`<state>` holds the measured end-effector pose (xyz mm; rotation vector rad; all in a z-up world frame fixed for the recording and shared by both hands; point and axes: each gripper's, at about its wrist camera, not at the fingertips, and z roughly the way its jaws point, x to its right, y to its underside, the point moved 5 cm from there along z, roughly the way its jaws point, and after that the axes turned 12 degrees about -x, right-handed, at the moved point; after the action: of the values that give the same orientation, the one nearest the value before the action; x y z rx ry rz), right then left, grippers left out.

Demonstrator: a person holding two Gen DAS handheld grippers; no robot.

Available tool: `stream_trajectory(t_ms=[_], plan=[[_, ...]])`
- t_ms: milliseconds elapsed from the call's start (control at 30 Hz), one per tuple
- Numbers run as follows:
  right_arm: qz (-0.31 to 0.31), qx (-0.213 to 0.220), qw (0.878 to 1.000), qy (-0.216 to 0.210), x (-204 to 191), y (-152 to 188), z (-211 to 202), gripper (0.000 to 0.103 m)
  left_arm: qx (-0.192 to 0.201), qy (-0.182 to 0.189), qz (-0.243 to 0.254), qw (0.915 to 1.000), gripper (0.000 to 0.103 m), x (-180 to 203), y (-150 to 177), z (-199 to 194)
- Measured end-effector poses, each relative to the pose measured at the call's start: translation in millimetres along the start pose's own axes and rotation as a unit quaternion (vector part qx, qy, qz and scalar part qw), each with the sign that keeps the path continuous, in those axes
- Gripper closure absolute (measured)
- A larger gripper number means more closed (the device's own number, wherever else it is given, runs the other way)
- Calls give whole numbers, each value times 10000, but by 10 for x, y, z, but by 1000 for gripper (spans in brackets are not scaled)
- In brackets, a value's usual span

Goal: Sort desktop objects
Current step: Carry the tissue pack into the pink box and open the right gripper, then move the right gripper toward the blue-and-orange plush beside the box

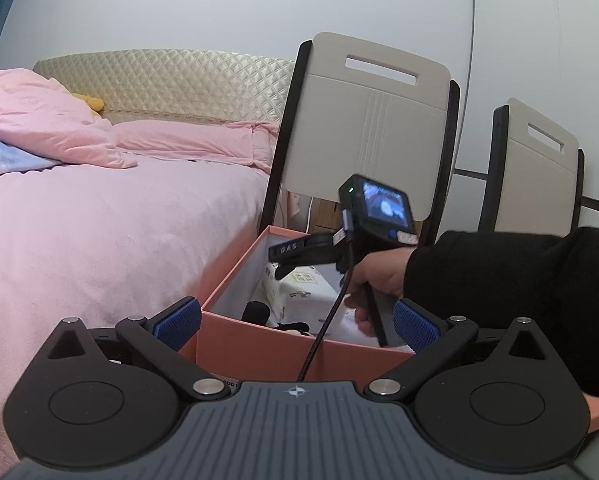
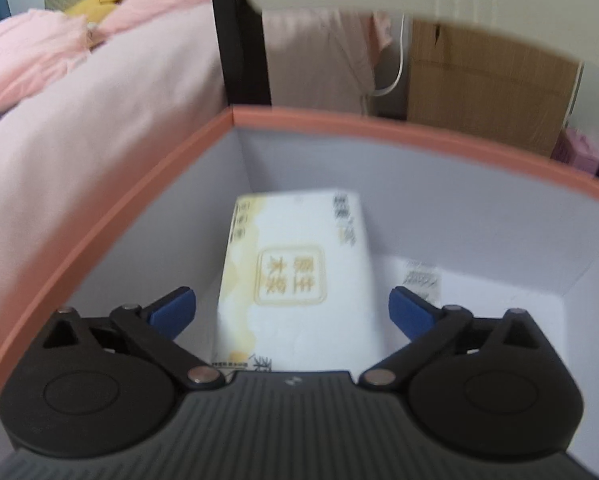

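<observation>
A pink box (image 1: 259, 346) with white inner walls stands beside the bed. Inside lies a white tissue pack (image 1: 299, 292) with yellow print, plus a dark object (image 1: 255, 312). My left gripper (image 1: 295, 320) is open and empty, just in front of the box's near wall. My right gripper (image 2: 291, 312) is open, its fingers either side of the tissue pack (image 2: 299, 276) inside the box (image 2: 379, 128); the pack rests on the box floor. In the left wrist view the right gripper (image 1: 283, 258) reaches over the box, held by a hand in a black sleeve.
A bed with pink bedding (image 1: 99, 216) lies to the left. Two chairs (image 1: 371, 120) with beige backs stand behind the box. A cardboard box (image 2: 487, 84) and a white cable (image 2: 395, 76) sit beyond. A black cable (image 1: 327, 320) hangs from the right gripper.
</observation>
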<state>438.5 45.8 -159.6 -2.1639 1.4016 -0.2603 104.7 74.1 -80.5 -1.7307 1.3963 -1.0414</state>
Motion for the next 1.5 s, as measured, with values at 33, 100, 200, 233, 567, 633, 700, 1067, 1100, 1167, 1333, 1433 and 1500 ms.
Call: stream_trajectory(t_ms=[33,100,200,233,567,633,700,1067,1100,1167,1333,1433,1500], plan=[[48,53,10000,-23,19,-17,-79,0,4,4,10,10000,0,4,3,-3],[118,181,9997,-60,62,-35,-268,0,9,5,31,10000,0,11,10,-7],[160,395,9991,-68,128,-35,-577,0,20,9,85,10000,0,31,14,-9],[189,474,9987,-71,158,-18,-694,0,25,10,112,9999,0,43,18,-12],[280,1387,9899,36,548,621,-1924,0,136,-14,257,9996,0,135,30,-46],[313,1512,9880,35,624,837,-2116,0,165,-52,284,9994,0,141,33,-49],[384,1627,9859,80,691,1048,-2291,0,195,-114,303,9993,0,143,34,-49],[649,2251,9721,66,853,2034,-2836,0,250,-268,425,9984,0,185,46,-50],[643,2290,9713,29,849,2123,-2855,0,271,-279,433,9983,0,189,47,-56],[647,2331,9703,-15,856,2291,-2882,0,292,-314,469,9980,0,203,54,-61],[822,2470,9655,5,905,2613,-2841,0,292,-373,620,9970,0,247,79,-46],[785,2657,9608,-63,940,2732,-2766,0,273,-384,648,9968,0,256,92,-44],[918,2631,9603,-129,996,2738,-2738,0,262,-326,650,9970,0,266,100,-53]])
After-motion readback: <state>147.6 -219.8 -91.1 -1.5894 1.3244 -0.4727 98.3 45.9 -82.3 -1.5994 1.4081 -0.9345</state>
